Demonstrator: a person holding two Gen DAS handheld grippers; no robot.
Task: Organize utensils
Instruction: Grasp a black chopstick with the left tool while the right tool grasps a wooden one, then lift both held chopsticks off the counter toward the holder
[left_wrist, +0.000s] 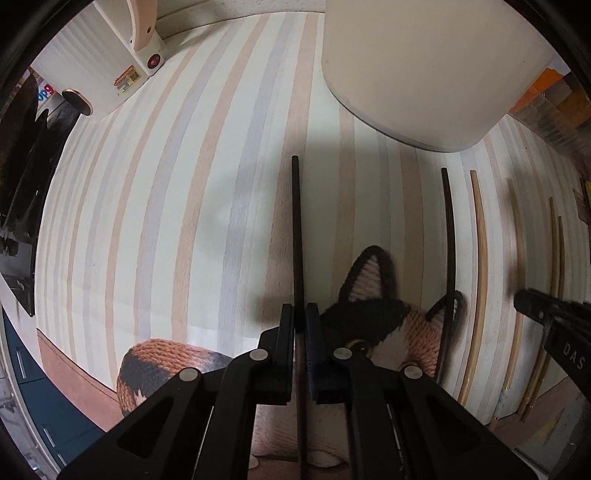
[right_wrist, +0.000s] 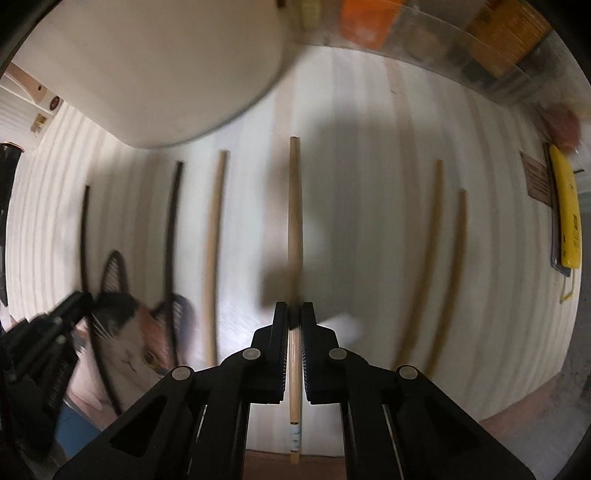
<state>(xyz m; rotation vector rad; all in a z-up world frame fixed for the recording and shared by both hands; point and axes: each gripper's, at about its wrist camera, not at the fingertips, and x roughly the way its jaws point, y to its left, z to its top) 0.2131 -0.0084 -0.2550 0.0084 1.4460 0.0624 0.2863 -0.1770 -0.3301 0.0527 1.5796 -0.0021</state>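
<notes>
Left fingers: clamped tight on a dark chopstick (left_wrist: 297, 236), left gripper (left_wrist: 300, 325) pinching it at mid-length, the stick running straight ahead between the pads
Right fingers: closed on a light wooden chopstick (right_wrist: 294, 221), right gripper (right_wrist: 294, 321) gripping it the same way, its lower end with a pale patterned band poking out beneath the jaws
Dark chopstick: its far tip reaches toward the white container (left_wrist: 424, 66), not touching it
Second dark chopstick (left_wrist: 448, 236): lying on the mat just right of the held one, crossing the cat's ear
Loose wooden sticks: one pale chopstick (right_wrist: 214, 251) lies left of the right gripper, and a wooden pair (right_wrist: 428, 266) lies off to its right, close together
Surface: a striped placemat (left_wrist: 166, 221) in cream, peach and grey bands, with a printed calico cat (left_wrist: 373, 314) at its near edge
Other gripper: the right tool's black tip shows at the right edge of the left view; the left tool sits blurred at the lower left of the right view
Background: a white appliance with a red button (left_wrist: 153, 61) back left, a yellow object (right_wrist: 567, 206) at the far right, orange packages (right_wrist: 365, 18) along the back, all soft with blur
</notes>
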